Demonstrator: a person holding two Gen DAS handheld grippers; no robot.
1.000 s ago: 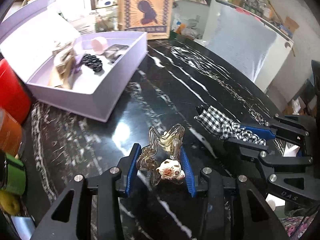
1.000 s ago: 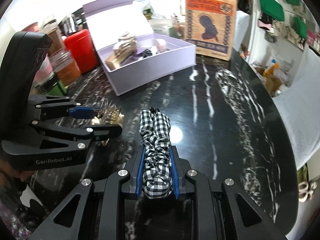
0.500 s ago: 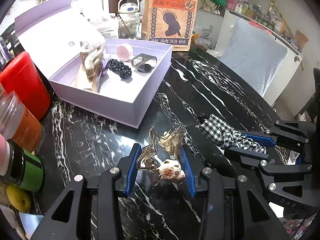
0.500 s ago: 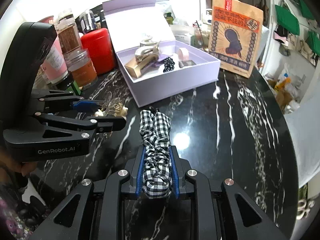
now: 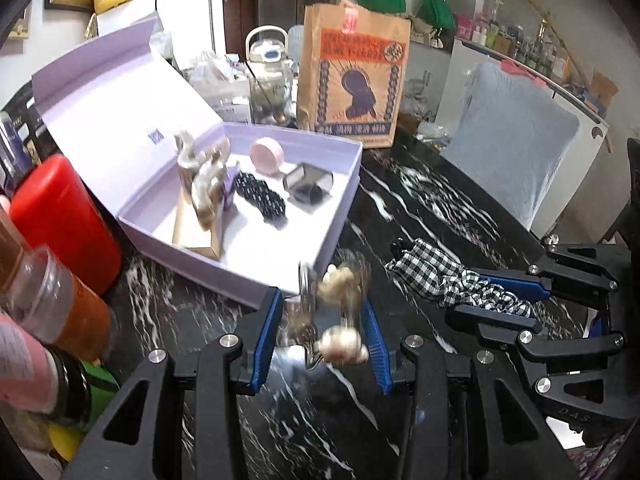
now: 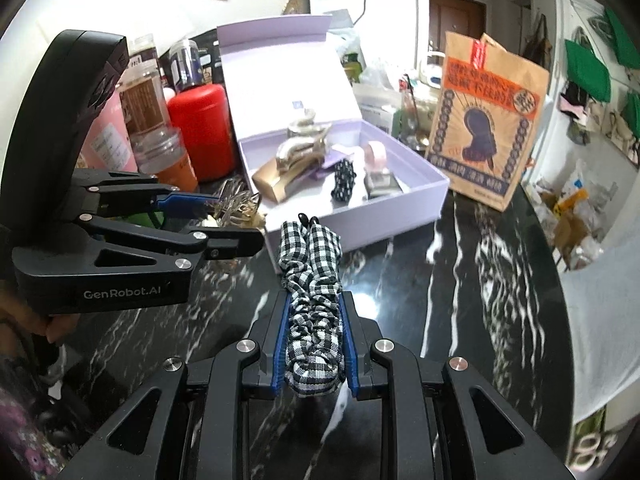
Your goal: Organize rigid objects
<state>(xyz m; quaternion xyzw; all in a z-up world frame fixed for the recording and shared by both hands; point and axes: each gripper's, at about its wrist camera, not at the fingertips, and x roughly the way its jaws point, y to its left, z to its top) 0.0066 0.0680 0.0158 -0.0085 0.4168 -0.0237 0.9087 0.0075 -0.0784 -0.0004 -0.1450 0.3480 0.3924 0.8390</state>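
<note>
Left wrist view, one clear hair claw [image 5: 328, 312] clamped in left gripper [image 5: 324, 340], one checked scrunchie [image 5: 444, 276] pinched by right gripper [image 5: 500, 300], one open lilac box [image 5: 280, 280] beyond.

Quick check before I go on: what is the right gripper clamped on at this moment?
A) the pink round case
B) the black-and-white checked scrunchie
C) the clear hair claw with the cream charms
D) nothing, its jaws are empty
B: in the right wrist view the right gripper has its blue pads pressed on the checked scrunchie, while the clear hair claw sits in the left gripper near the lilac box.
</note>
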